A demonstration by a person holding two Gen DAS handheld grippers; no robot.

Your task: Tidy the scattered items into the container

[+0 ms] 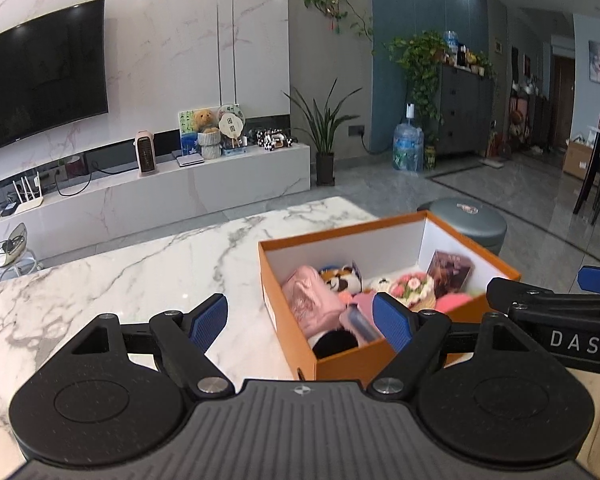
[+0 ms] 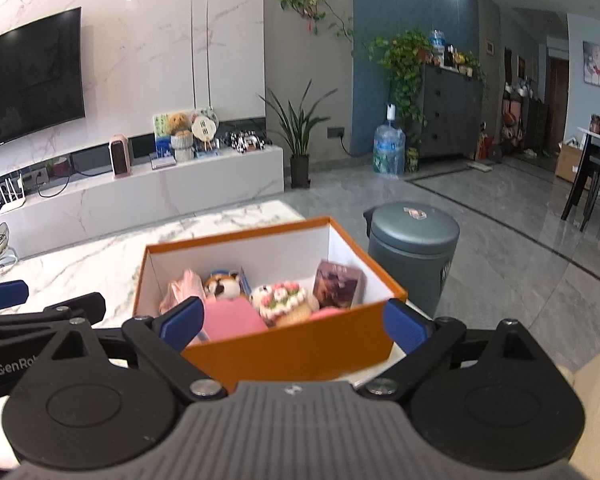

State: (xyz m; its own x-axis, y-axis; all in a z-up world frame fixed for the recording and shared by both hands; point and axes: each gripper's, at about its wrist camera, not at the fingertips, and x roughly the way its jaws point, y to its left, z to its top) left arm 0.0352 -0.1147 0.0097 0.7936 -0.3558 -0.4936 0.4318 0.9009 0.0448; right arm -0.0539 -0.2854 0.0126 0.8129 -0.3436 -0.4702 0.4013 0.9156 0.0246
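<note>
An orange cardboard box (image 1: 380,356) with a white inside stands on the marble table (image 1: 120,280). It holds a pink pouch (image 1: 310,300), a small plush animal (image 1: 340,278), a flowery knitted piece (image 1: 414,288), a dark card pack (image 1: 448,276) and other soft items. My left gripper (image 1: 300,322) is open and empty, just short of the box's near left corner. In the right wrist view the box (image 2: 292,350) sits right before my right gripper (image 2: 296,322), which is open and empty, its fingers apart about the box's near wall.
A grey-green round bin (image 2: 414,248) stands on the floor beyond the table's right end. A TV wall and low white cabinet (image 1: 180,188) lie behind. The right gripper's body (image 1: 560,320) is close at the right of the left wrist view.
</note>
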